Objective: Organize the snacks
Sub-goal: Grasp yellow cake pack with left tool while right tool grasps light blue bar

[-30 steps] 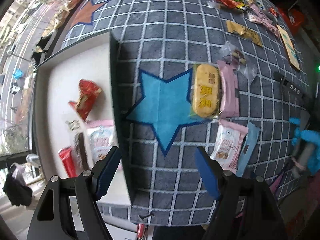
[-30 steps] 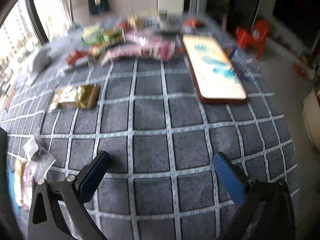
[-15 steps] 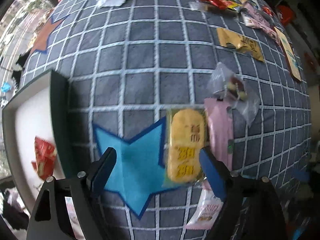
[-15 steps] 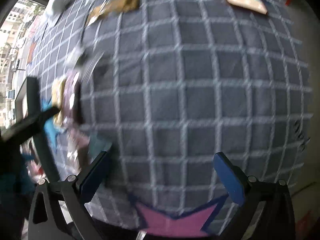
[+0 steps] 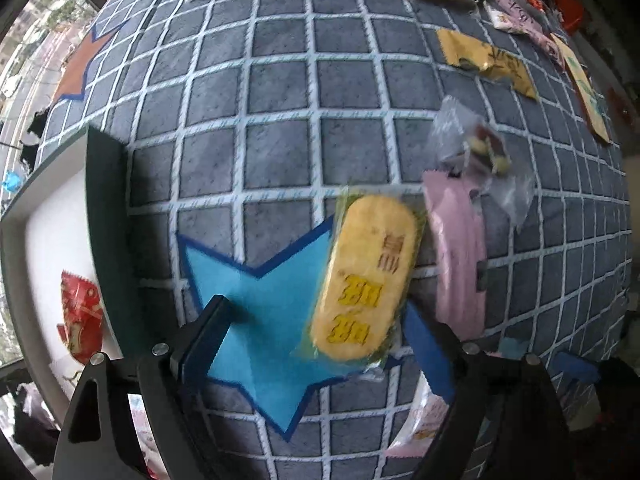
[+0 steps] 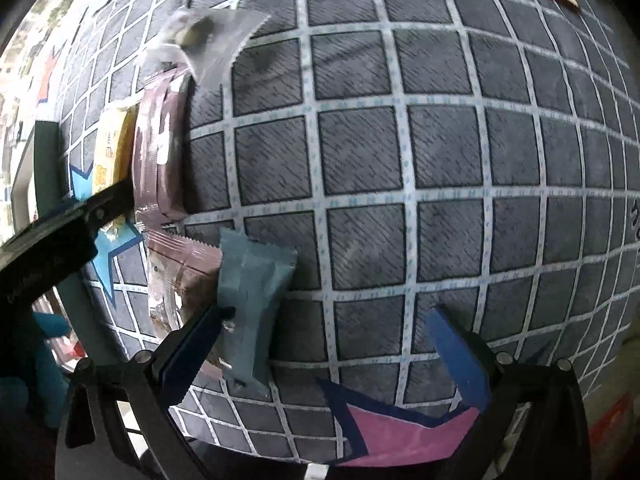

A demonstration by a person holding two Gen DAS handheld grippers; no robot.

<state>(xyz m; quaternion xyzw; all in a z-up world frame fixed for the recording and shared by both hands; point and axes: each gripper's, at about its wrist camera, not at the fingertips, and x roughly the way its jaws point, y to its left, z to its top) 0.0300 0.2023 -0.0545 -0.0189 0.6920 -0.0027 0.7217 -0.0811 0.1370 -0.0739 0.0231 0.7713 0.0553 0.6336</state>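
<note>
Almost nothing legible from my cameras. The yellow snack pack lying between my left jaws carries big yellow block characters plus a line of darker ones, but blur keeps me from reading them. Gold wrapper further up the desk has dark print, too smeared to read. The pink packet shows a small dark tab, no readable text. In the right view, the grey-blue packet and the brown-pink wrapper show only glare and specks. No brands or numbers I can make out.
</note>
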